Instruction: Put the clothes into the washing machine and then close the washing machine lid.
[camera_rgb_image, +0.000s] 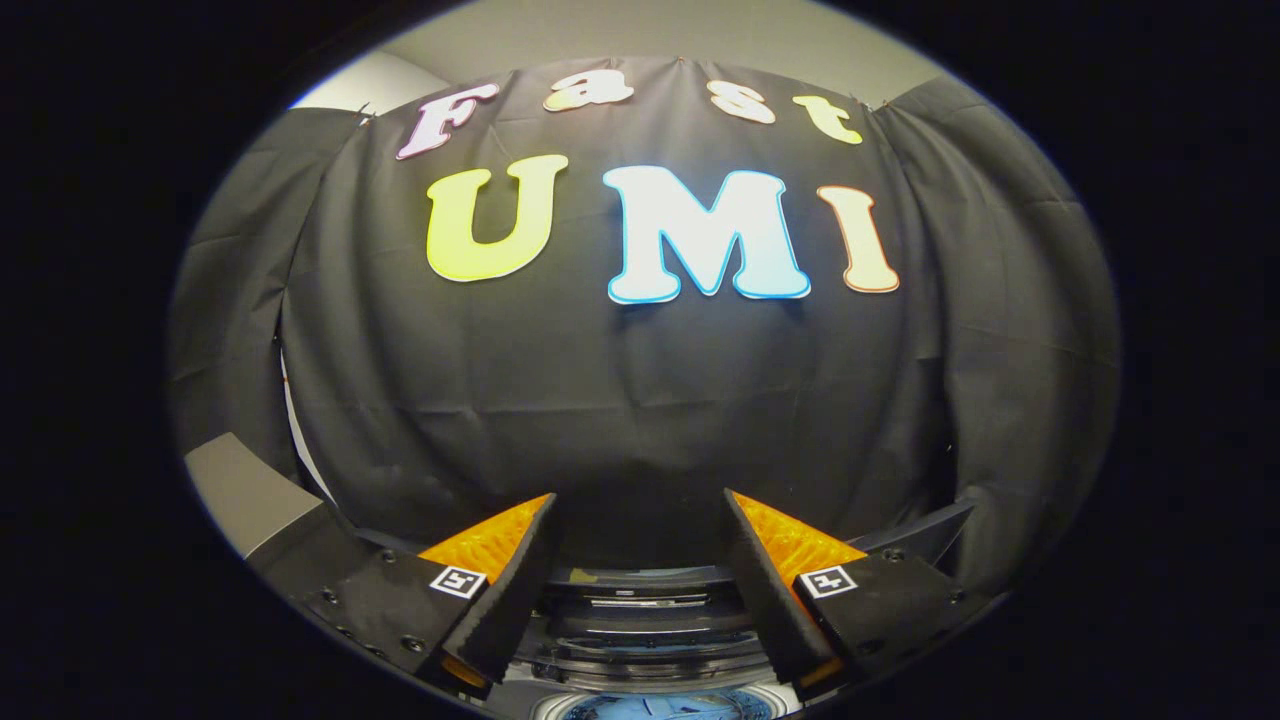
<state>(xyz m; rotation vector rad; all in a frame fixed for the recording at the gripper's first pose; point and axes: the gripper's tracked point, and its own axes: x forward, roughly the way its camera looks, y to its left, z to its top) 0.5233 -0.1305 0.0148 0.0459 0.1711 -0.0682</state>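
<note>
My gripper (640, 505) is open, its two fingers spread wide with nothing between them. It points at the booth's black cloth wall. Low between the fingers lies the top of the washing machine (640, 640), with its dark raised lid and control panel (640, 600) just beyond the fingertips' base. At the very bottom a slice of the drum opening shows something blue (660, 708) inside, too small to tell what it is.
The black cloth wall (640, 400) hangs close behind the machine. A grey panel (245, 495) stands at the left, beside the left finger. A pale ceiling shows above the cloth.
</note>
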